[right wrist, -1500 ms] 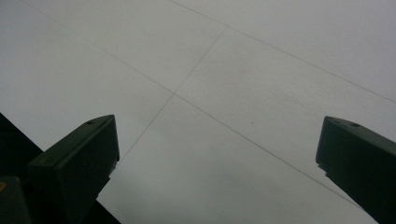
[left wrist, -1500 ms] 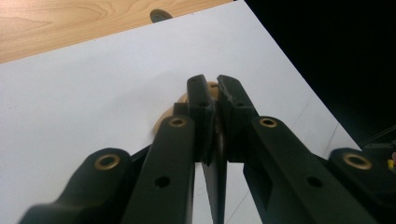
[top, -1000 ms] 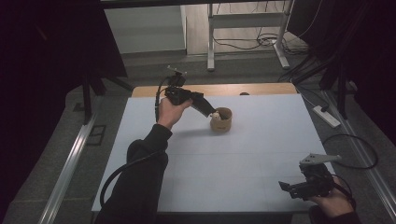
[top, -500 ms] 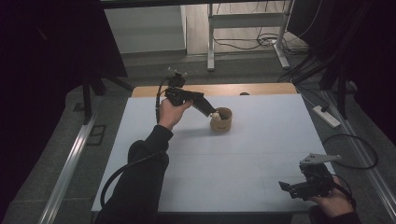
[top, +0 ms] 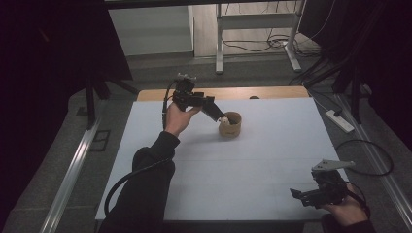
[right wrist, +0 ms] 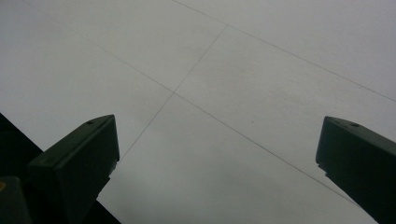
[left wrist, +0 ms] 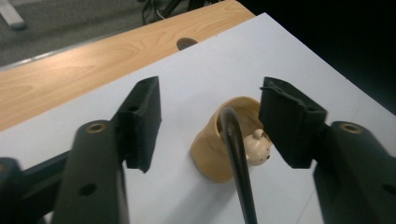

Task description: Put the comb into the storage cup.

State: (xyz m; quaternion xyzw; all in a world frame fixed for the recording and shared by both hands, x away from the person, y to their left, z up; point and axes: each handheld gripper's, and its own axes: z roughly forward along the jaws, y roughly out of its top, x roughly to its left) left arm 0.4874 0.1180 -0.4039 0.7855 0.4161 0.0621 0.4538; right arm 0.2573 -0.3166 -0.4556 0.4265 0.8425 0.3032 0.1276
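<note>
Here the left gripper [top: 219,116] hangs over a tan cup [top: 230,124] at the far middle of the white table [top: 272,160], its jaws just opened and standing apart — a small cream figure [left wrist: 257,145] and a dark curved handle [left wrist: 236,154] rest in the cup. Best to lift straight up, clear of the handle. The right gripper [top: 303,195] waits wide open at the near edge — holding nothing.

Matt tan cup [left wrist: 219,154]; glossy cream figurine [left wrist: 257,145] (smooth); bare wood table edge [left wrist: 84,70].
</note>
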